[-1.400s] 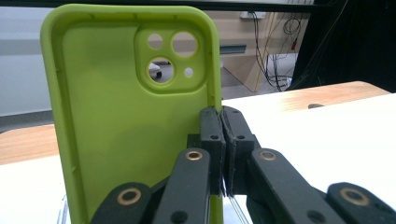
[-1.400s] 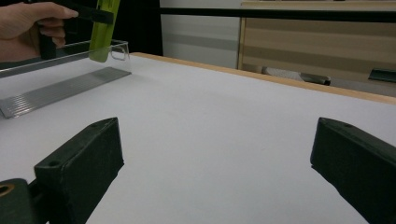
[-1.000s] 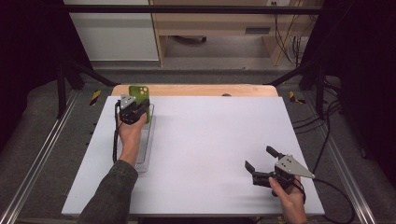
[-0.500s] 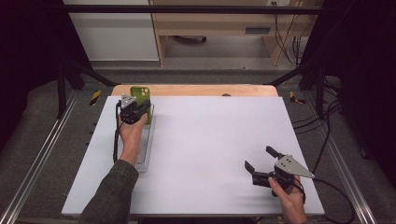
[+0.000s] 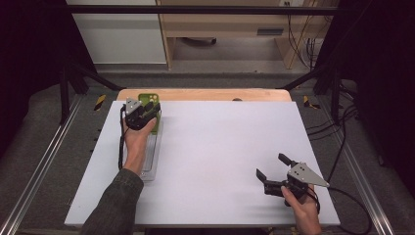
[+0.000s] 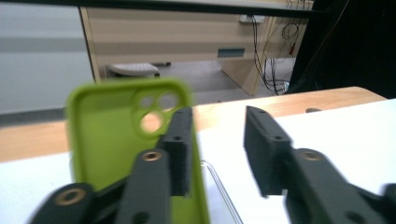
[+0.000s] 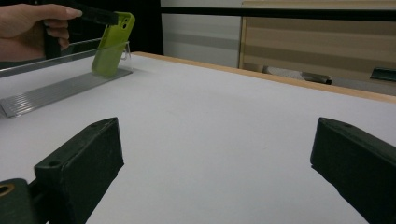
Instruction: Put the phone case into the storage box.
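A lime-green phone case (image 5: 149,100) stands tilted at the far end of a clear acrylic stand (image 5: 151,156) on the table's left side. My left gripper (image 5: 149,111) is right beside it, and its jaws have just been opening. In the left gripper view the case (image 6: 112,140) sits behind and left of the left jaw. The gap of the left gripper (image 6: 217,121) holds nothing. My right gripper (image 5: 272,165) rests near the front right of the white table (image 5: 220,137), open and empty (image 7: 217,128). From there the case (image 7: 112,44) shows far off.
The stand's ribbed base (image 7: 56,91) runs towards the person along the left side. A wooden strip (image 5: 210,94) borders the table's far edge. Metal rails (image 5: 44,161) flank the table, and cables (image 5: 342,142) trail at the right.
No shift of either hand or of the case is visible in the high view.
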A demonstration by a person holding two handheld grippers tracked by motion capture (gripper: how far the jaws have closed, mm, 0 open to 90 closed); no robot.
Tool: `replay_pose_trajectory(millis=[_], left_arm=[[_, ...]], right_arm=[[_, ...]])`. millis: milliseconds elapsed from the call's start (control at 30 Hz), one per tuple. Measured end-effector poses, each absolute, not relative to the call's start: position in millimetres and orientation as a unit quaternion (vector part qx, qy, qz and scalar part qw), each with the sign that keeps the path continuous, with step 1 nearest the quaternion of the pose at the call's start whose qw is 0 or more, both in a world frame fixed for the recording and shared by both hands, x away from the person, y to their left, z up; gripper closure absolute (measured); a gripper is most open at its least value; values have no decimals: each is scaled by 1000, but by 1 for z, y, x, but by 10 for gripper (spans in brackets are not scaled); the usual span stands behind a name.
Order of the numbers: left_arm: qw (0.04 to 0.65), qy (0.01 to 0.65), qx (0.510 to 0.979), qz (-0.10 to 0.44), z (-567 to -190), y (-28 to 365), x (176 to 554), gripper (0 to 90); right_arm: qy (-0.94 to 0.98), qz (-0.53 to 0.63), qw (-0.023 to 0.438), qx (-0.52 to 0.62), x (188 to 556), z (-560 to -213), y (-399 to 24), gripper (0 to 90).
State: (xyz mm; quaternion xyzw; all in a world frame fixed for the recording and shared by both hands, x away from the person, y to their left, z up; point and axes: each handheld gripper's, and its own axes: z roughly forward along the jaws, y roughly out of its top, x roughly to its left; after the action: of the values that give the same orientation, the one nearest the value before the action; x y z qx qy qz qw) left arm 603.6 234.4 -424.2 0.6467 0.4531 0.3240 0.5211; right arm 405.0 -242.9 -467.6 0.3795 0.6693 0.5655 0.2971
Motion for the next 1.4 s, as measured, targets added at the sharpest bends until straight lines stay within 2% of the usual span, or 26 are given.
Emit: replay_pose_trajectory(millis=[167,667,800,933,1400], left_arm=[[513,446,650,339,-414,232,594,432],[523,443,657,315,-402,225,580,197],[511,444,662,323,-402,220,578,70],[506,436,670,324,-402,217,576,38],[509,419,684,313,-397,207,566,33]], right_arm=[[669,566,297,380,405,-468,-243,25],[671,564,298,379,405,-468,-241,25],[671,563,298,379,405,-468,-241,25],[672,562,298,380,405,-468,-241,23],[673,561,297,380,405,-469,-240,23]])
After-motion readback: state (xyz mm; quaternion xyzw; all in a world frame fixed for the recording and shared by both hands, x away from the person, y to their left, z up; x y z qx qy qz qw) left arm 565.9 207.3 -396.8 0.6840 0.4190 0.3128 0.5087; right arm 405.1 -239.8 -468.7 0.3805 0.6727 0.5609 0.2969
